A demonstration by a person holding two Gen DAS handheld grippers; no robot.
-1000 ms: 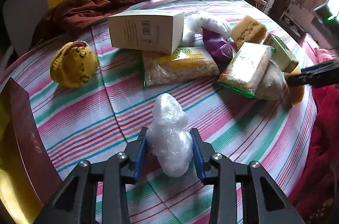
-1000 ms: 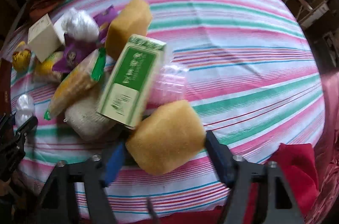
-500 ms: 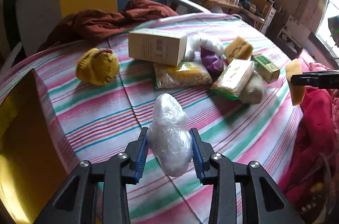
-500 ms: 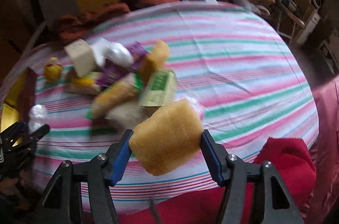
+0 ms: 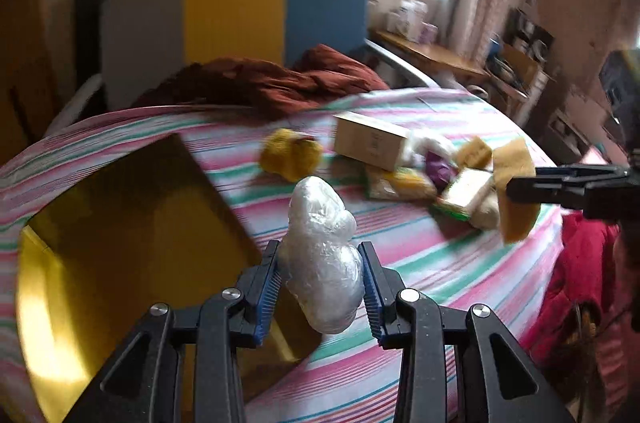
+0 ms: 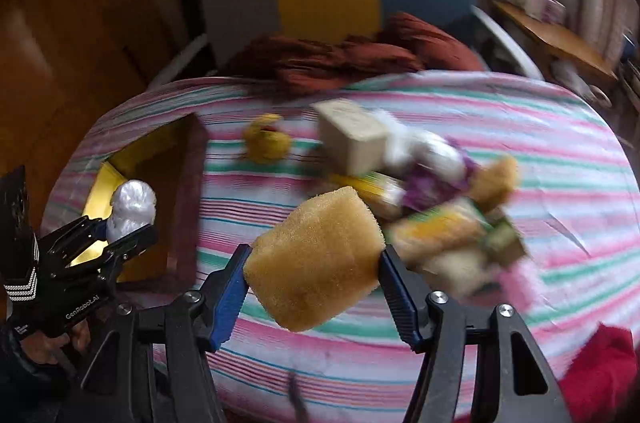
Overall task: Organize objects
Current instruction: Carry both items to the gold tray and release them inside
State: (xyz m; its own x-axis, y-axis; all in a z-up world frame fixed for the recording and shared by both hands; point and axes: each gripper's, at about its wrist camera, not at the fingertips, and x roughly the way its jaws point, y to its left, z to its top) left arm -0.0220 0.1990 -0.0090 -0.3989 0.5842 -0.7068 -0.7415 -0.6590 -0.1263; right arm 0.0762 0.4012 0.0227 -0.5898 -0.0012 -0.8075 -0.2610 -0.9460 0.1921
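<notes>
While a second ago it hung over the striped cloth, the left gripper (image 5: pixel 320 287) now carries its clamped plastic-wrapped bundle (image 5: pixel 322 259) above the near edge of the gold-lined box (image 5: pixel 120 223), seemingly empty, and from the right view the right gripper (image 6: pixel 314 283), lifted off the pile (image 6: pixel 420 191), squeezes the yellow sponge (image 6: pixel 316 259), so both items look bound for the box.

Both wrist views look obliquely down, close; share striped table (image 5: pixel 400 247) (image 6: pixel 560 183), gold box (image 5: pixel 120 223) (image 6: pixel 140 159).
</notes>
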